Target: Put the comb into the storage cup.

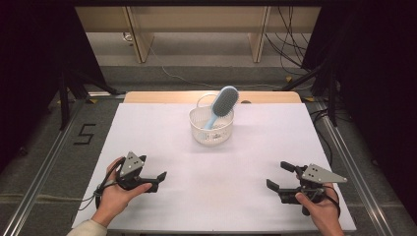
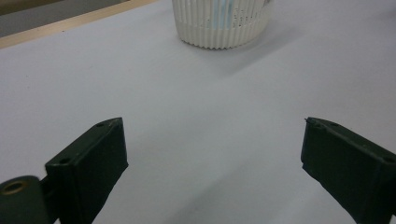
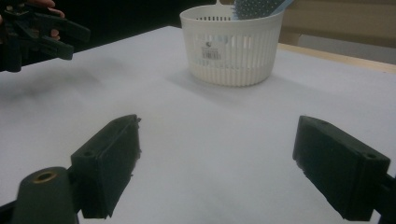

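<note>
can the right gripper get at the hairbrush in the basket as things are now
Probably yes. The right gripper is open and holds nothing, bare table lies between it and the white basket, and the blue hairbrush leans with its head above the rim, free to grasp.

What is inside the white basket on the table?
A light blue hairbrush stands tilted in the white basket, handle down, bristle head above the rim. The slatted wall hides the basket's bottom, so anything else inside cannot be seen.
</note>
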The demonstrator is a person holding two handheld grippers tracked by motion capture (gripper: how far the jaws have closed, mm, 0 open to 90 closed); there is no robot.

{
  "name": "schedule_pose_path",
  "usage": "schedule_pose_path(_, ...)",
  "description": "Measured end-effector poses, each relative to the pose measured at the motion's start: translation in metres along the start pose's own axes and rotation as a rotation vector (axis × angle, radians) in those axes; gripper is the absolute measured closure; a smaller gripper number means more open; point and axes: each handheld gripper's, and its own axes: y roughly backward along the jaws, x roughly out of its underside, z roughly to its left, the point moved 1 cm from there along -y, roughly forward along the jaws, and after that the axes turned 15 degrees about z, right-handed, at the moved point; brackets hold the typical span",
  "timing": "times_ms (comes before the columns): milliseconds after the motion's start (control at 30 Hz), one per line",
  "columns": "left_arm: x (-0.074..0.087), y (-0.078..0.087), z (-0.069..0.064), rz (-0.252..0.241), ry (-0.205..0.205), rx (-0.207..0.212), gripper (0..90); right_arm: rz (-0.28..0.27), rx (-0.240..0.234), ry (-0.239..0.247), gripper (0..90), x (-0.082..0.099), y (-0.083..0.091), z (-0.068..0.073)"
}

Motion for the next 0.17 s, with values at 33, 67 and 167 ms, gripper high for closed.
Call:
schedule_pose_path(33, 0.0, -0.0002, -0.0001, 0.001, -0.002, 0.0, 6.6, 0.0, 0.0, 0.0, 15.5, 0.0, 0.0, 0.0)
schedule_pose_path(67, -0.0001, -0.0004, -0.0002, 0.002, -0.003, -0.001, 6.6, 0.0, 0.0, 0.0, 15.5, 0.0001, 0.0, 0.0)
schedule_pose_path(167, -0.0002, -0.0012, -0.0006, 0.005, -0.008, -0.001, 7.0, -0.003, 0.0, 0.001, 15.5, 0.0003, 0.0001, -0.0003)
